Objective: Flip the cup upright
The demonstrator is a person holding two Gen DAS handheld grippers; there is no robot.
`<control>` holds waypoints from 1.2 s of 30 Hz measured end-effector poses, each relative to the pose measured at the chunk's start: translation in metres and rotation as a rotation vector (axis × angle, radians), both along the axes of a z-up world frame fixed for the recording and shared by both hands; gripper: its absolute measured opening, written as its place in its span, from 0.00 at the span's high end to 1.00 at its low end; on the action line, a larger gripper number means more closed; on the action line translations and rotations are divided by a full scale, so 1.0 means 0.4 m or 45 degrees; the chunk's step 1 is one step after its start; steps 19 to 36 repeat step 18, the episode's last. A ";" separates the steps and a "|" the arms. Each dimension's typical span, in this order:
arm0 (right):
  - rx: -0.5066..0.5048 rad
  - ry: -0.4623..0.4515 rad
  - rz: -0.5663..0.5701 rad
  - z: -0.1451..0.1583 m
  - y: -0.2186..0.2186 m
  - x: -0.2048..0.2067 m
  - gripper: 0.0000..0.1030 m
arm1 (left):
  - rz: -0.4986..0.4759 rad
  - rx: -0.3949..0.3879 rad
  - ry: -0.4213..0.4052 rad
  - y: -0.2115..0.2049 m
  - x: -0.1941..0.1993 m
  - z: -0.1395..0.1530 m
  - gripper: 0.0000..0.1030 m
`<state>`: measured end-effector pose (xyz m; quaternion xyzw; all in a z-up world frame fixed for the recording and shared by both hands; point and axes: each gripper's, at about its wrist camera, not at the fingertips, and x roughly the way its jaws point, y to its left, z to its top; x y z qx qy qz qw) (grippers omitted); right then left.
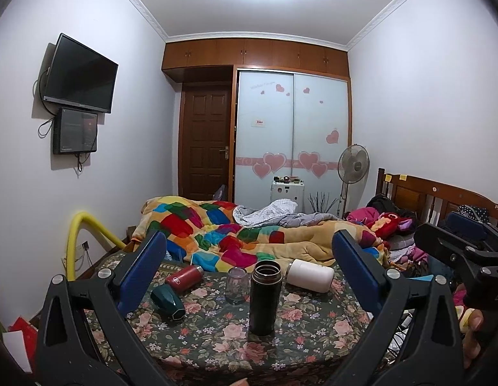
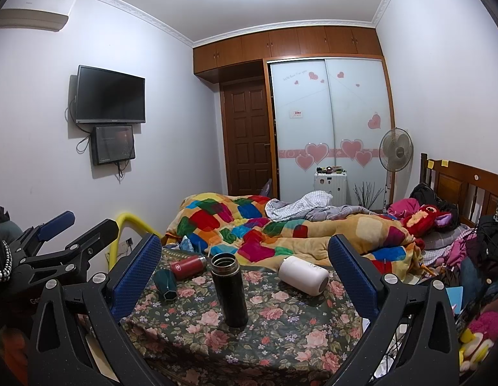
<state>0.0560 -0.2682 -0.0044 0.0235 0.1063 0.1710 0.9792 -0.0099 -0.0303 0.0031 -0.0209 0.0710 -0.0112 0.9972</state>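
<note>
On the floral table [image 1: 216,337] there are five vessels. One black flask [image 1: 263,297] stands upright at centre frame. Three lie on their sides: one red flask [image 1: 183,278] and one green cup [image 1: 167,302] at left, one white bottle [image 1: 310,277] at right. One clear glass [image 1: 236,284] stands mouth down behind the black flask. Two screens [image 1: 79,75] hang at upper left. One fan [image 1: 353,164] stands at right. Two grippers [image 1: 249,276] show, each with two blue pads [image 1: 142,273].

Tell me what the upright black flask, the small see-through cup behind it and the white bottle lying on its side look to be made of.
Upright black flask: probably metal with a glossy dark coating; its open mouth shows a shiny threaded rim. Small see-through cup: clear glass or plastic, since the floral cloth shows through it; which one is unclear. White bottle lying on its side: matte white, smooth and glare-free, possibly coated metal or plastic.
</note>
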 end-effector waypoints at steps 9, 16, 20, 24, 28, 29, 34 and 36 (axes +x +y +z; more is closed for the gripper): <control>-0.002 0.008 0.001 -0.006 0.011 -0.002 0.00 | -0.004 -0.013 0.011 0.009 0.006 -0.001 0.00; -0.014 0.029 0.003 -0.013 0.032 0.011 0.00 | -0.007 -0.027 0.026 0.025 0.023 -0.013 0.00; -0.019 0.037 0.004 -0.012 0.037 0.022 0.00 | 0.000 -0.029 0.032 0.034 0.026 -0.020 0.00; -0.019 0.037 0.004 -0.012 0.037 0.022 0.00 | 0.000 -0.029 0.032 0.034 0.026 -0.020 0.00; -0.019 0.037 0.004 -0.012 0.037 0.022 0.00 | 0.000 -0.029 0.032 0.034 0.026 -0.020 0.00; -0.019 0.037 0.004 -0.012 0.037 0.022 0.00 | 0.000 -0.029 0.032 0.034 0.026 -0.020 0.00; -0.019 0.037 0.004 -0.012 0.037 0.022 0.00 | 0.000 -0.029 0.032 0.034 0.026 -0.020 0.00; -0.019 0.037 0.004 -0.012 0.037 0.022 0.00 | 0.000 -0.029 0.032 0.034 0.026 -0.020 0.00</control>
